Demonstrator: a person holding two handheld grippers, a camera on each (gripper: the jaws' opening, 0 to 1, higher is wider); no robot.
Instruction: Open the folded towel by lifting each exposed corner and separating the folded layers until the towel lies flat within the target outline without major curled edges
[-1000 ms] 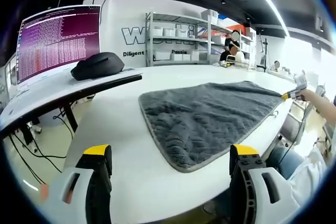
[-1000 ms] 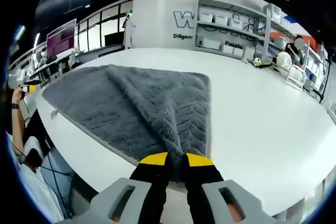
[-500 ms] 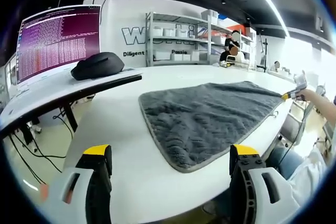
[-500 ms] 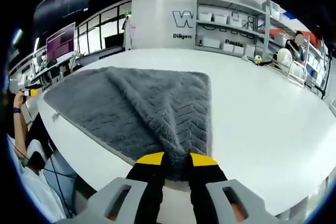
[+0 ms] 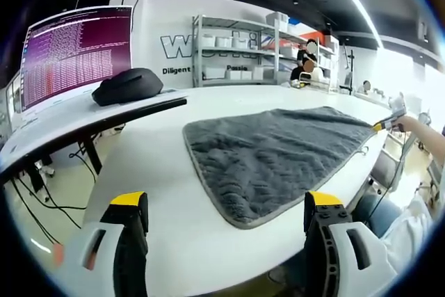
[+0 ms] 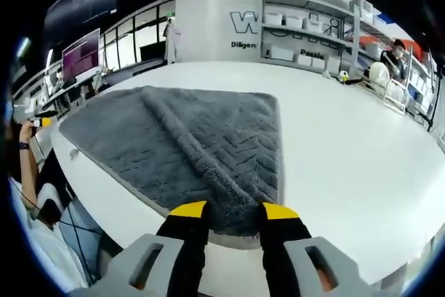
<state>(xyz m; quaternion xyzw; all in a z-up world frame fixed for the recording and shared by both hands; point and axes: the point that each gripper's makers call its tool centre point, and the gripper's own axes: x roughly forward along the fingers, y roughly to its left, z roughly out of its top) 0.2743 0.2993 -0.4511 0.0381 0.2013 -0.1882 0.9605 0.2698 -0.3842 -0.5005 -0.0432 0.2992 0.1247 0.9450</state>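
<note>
The grey towel [image 5: 271, 151] lies spread on the white table [image 5: 160, 172], its near rounded corner just beyond my left gripper [image 5: 226, 203], which stands wide open and apart from it. In the right gripper view the towel [image 6: 174, 137] shows a raised ridge running from the near edge toward the far left. My right gripper [image 6: 233, 212] is open, its yellow-tipped jaws on either side of the towel's near edge. The right gripper [image 5: 389, 122] also appears at the towel's far corner, held by a hand. The left gripper [image 6: 38, 113] shows far left.
A monitor [image 5: 76, 53] and a black object [image 5: 128, 85] sit on a side desk at left. Shelves with boxes [image 5: 236, 50] line the back wall. A dish rack [image 6: 389, 78] stands at the far right. The table [image 6: 348, 158] is bare right of the towel.
The right gripper's jaws have spread apart and let go of the towel's edge, which has dropped flat. The left gripper has stayed still and open.
</note>
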